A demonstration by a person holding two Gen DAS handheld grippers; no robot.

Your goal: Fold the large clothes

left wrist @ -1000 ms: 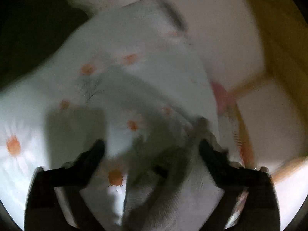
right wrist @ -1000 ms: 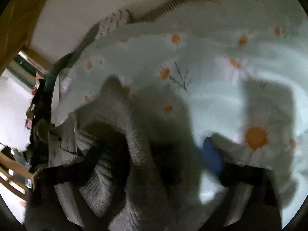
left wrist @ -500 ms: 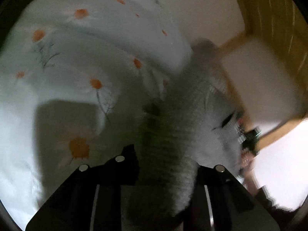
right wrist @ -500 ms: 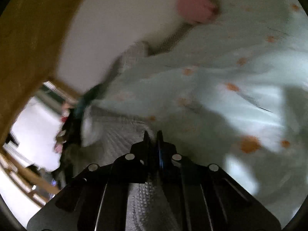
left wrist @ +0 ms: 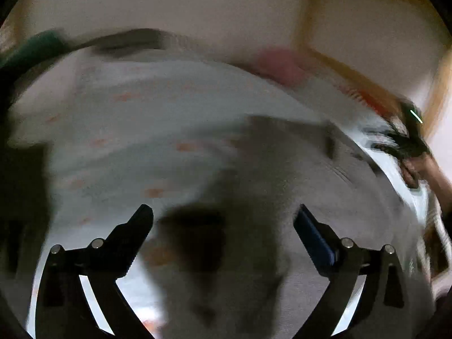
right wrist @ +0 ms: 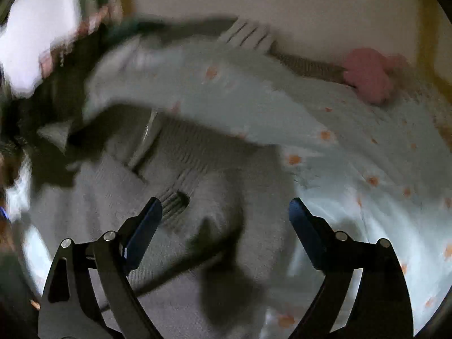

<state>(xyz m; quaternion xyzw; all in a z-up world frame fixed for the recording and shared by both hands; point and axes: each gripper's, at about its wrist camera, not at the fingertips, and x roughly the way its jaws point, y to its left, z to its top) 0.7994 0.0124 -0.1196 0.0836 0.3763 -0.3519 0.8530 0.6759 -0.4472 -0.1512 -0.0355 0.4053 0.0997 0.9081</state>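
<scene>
Right wrist view: right gripper [right wrist: 223, 220] and left gripper [left wrist: 223, 223] jaws opening, empty, above the grey ribbed-knit sweater [right wrist: 180, 197] crumpled on the daisy-print bedsheet [right wrist: 353, 147]; regrasping through bunched layers risks a skewed fold.

Grey knit garment [right wrist: 226, 197] lies crumpled on the daisy-print bedding [right wrist: 353, 147], spread from lower centre toward the left in the right wrist view. Ribbed texture visible; one folded-over flap with a ribbed edge and a small dark slot-like opening near the middle (detail blurred). In the left wrist view it [left wrist: 296, 175] shows as a smeared grey mass, centre-right.
</scene>
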